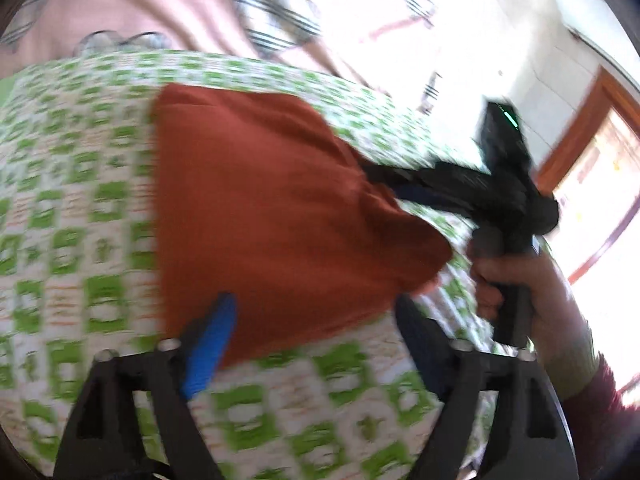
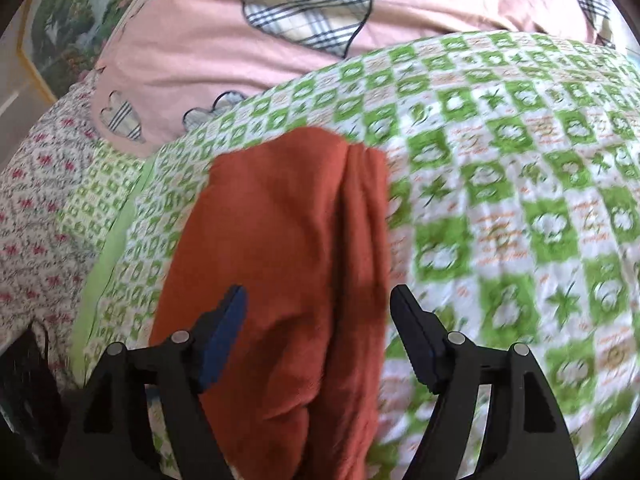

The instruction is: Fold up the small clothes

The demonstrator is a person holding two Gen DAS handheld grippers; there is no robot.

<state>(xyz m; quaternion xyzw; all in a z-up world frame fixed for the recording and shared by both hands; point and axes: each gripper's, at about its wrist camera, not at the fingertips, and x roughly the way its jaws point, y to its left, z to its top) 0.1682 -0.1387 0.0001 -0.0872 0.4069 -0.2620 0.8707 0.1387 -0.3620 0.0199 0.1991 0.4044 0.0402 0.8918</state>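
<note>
Lying on the bed [image 2: 500, 184], cloth [image 2: 280, 264] looks soft, light, limp — take a corner. Left hand-held gripper [image 1: 316, 320] and right hand-held gripper [image 2: 318, 312] both spread apart, empty.

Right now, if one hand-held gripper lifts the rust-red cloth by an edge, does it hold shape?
Probably not: the rust-red cloth shows soft creases and a bunched ridge, so it likely droops. It looks thin, likely light. On the green checked cover it may drag and wrinkle rather than slide.

I see a green and white checked sheet [image 2: 500, 184] across the middle. Above it is a pink blanket [image 2: 224, 52] with plaid hearts. At the left edge is a flowery cloth [image 2: 36, 208]. A brown door frame [image 1: 588, 128] is at the right.
</note>
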